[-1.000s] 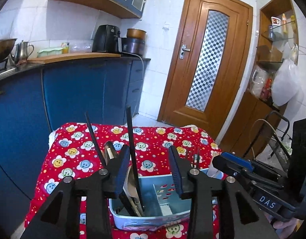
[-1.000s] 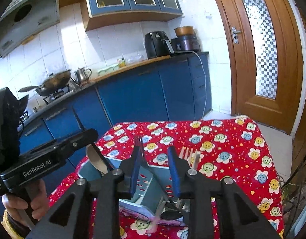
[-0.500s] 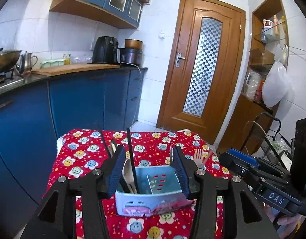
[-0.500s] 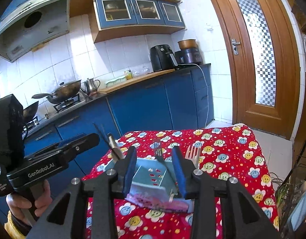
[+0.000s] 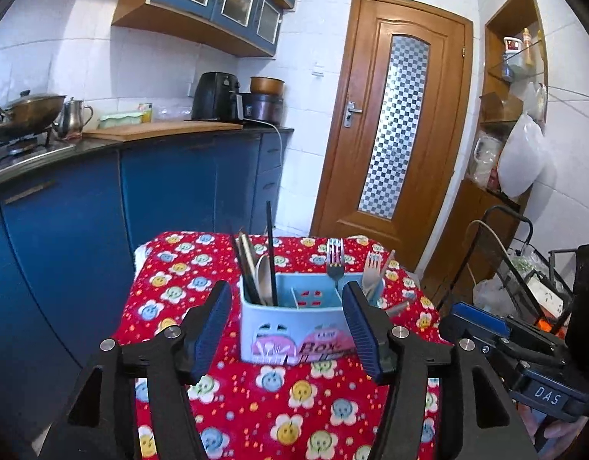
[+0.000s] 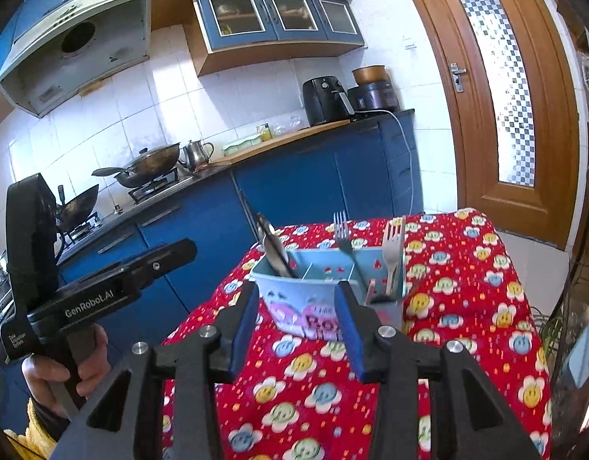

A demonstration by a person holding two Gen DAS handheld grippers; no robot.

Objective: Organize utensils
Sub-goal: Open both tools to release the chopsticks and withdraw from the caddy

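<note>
A light blue utensil box (image 5: 298, 326) stands upright on the red flowered tablecloth (image 5: 256, 402); it also shows in the right wrist view (image 6: 313, 299). Its left compartment holds black chopsticks (image 5: 270, 253) and spoons (image 5: 262, 280). A metal fork (image 5: 334, 260) stands in the middle and pale forks (image 5: 371, 272) at the right. My left gripper (image 5: 287, 326) is open and empty, pulled back in front of the box. My right gripper (image 6: 298, 329) is open and empty, also short of the box.
Blue kitchen cabinets (image 5: 160, 191) with a counter stand to the left and behind. A wooden door (image 5: 402, 134) is at the back. A wire rack (image 5: 524, 268) with bags stands at the right. The table edge drops off at the left (image 5: 137, 306).
Both grippers have drawn back and up from the box, so it looks smaller and farther. The box now stands upright on the cloth with the utensils in it.
</note>
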